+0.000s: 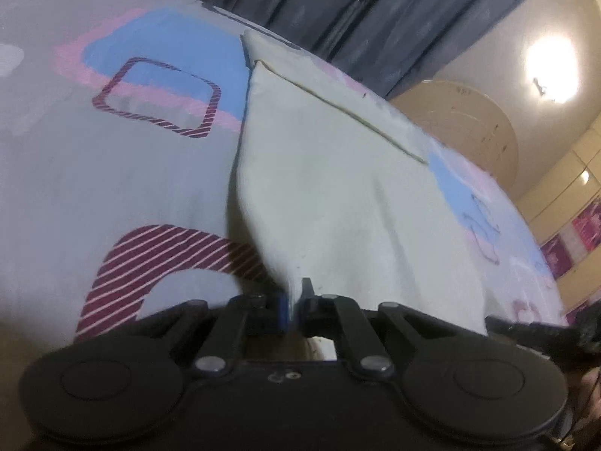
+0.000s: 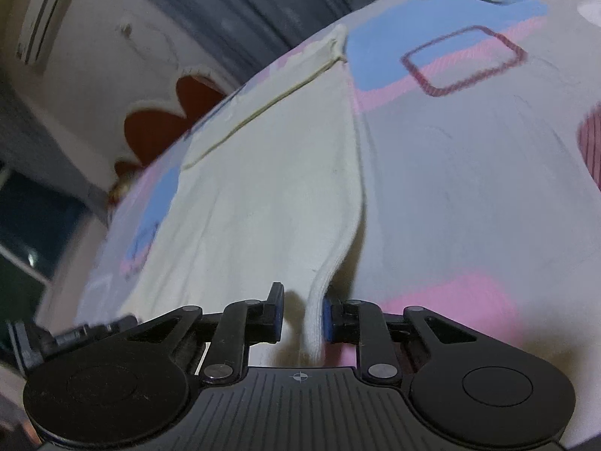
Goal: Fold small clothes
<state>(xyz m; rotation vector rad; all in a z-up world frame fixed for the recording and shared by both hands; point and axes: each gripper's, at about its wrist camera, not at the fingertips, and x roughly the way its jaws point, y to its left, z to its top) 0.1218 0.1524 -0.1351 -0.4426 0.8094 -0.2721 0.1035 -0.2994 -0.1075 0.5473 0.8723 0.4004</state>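
Garments: one cream cloth (image 1: 330,195), a single small piece with one dark seam line across it; seen in both wrist views
Tools: two; the left tool (image 1: 295,306) in its own view, the right tool (image 2: 300,315) in its own; each also shows as a dark shape at the edge of the other's view
Beds: one, under one patterned bedsheet (image 1: 94,173) in grey, blue and pink
Striped outlined squares on the sheet: one clear in the left view; two in the right view
Curtains: one dark pleated curtain (image 1: 375,11)
Lit lamps: one bright lamp (image 1: 550,71) on the wall; a second, small light (image 1: 584,176) lower down
Wall air conditioners: one air conditioner (image 2: 45,18)
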